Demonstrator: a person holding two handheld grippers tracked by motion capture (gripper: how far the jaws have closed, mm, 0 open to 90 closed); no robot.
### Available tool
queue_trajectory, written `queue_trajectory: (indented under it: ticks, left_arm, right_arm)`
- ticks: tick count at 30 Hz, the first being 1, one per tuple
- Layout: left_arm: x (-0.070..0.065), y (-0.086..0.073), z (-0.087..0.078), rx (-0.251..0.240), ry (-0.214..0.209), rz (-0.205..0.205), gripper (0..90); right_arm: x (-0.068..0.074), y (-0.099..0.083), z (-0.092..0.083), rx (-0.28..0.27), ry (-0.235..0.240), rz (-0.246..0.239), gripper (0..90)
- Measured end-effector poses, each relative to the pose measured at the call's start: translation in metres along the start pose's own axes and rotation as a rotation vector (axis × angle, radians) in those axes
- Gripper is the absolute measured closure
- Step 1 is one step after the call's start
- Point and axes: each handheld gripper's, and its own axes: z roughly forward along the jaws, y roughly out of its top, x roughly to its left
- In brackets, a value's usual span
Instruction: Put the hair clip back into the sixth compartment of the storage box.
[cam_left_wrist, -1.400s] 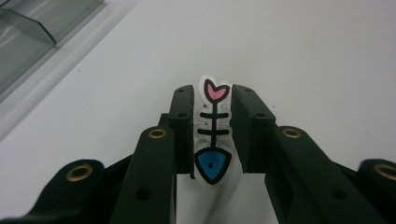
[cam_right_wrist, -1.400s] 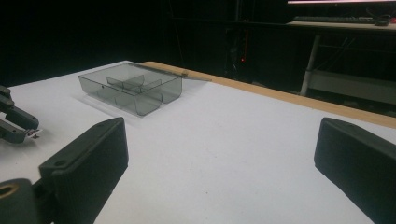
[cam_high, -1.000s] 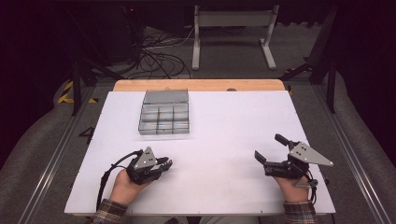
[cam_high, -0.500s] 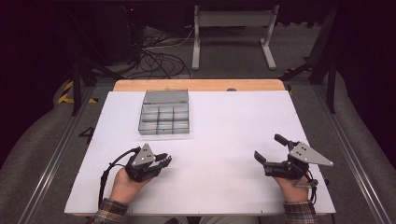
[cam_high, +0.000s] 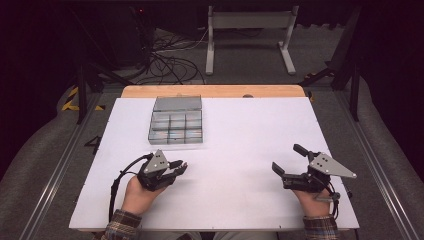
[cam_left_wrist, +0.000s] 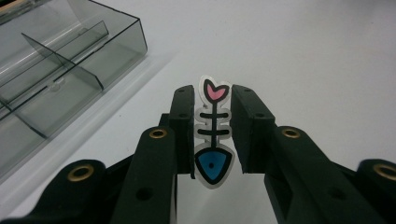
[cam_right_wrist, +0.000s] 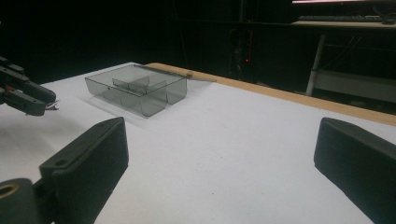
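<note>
Near the clear box, left gripper fingers clamping fish-bone charm, right gripper fingers wide.

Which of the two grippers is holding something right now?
The left gripper: its jaws clamp a fish-bone sticker. The right gripper stands wide open with nothing between its jaws.

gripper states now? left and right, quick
Left claw: closed on a small fish-skeleton sticker, held off the table.
Right claw: open, jaws wide apart, holding nothing.
</note>
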Motion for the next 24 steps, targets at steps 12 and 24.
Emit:
queue_trajectory:
  ticks: [12, 24]
  left_arm:
    - [0.004, 0.011, 0.003, -0.035, -0.004, -0.01, 71.5]
    - [0.009, 0.017, 0.007, -0.054, 0.003, -0.034, 71.4]
  right_arm:
    - [0.001, 0.0, 0.0, 0.0, 0.001, -0.004, 4.0]
    - [0.002, 0.0, 0.001, 0.002, 0.006, -0.009, 4.4]
